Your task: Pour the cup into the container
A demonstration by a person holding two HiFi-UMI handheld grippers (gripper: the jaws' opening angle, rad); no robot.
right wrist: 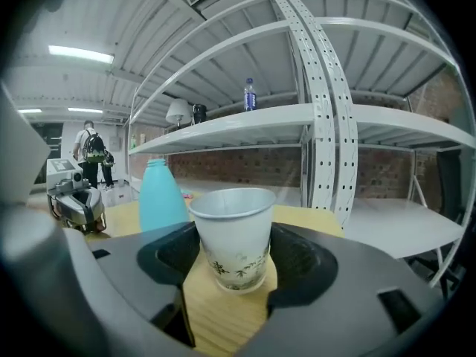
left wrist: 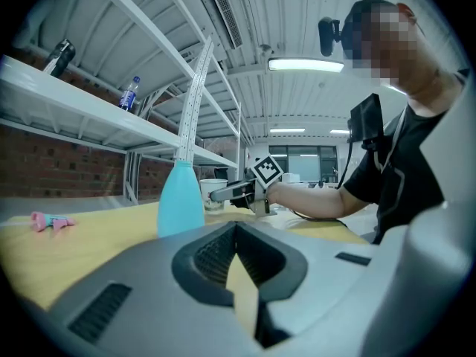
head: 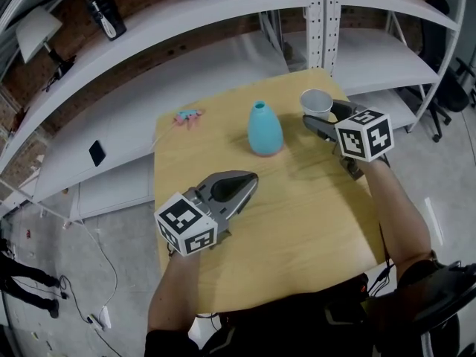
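Observation:
A white paper cup [head: 316, 103] with a green print stands upright near the back right corner of the wooden table [head: 297, 222]. My right gripper [head: 320, 115] reaches in from the right, its jaws on either side of the cup. In the right gripper view the cup [right wrist: 232, 229] fills the gap of the gripper [right wrist: 232, 262] and both pads touch its sides. The container, a light blue vase [head: 264, 129], stands left of the cup. My left gripper [head: 249, 179] lies low over the table's front left, shut and empty, pointing toward the vase [left wrist: 181, 199].
A small pink and blue item [head: 190, 115] lies at the table's back left. White shelving with a perforated post [head: 323, 21] stands right behind the table. A dark phone [head: 97, 152] lies on a lower shelf. A person [right wrist: 93, 151] stands far off.

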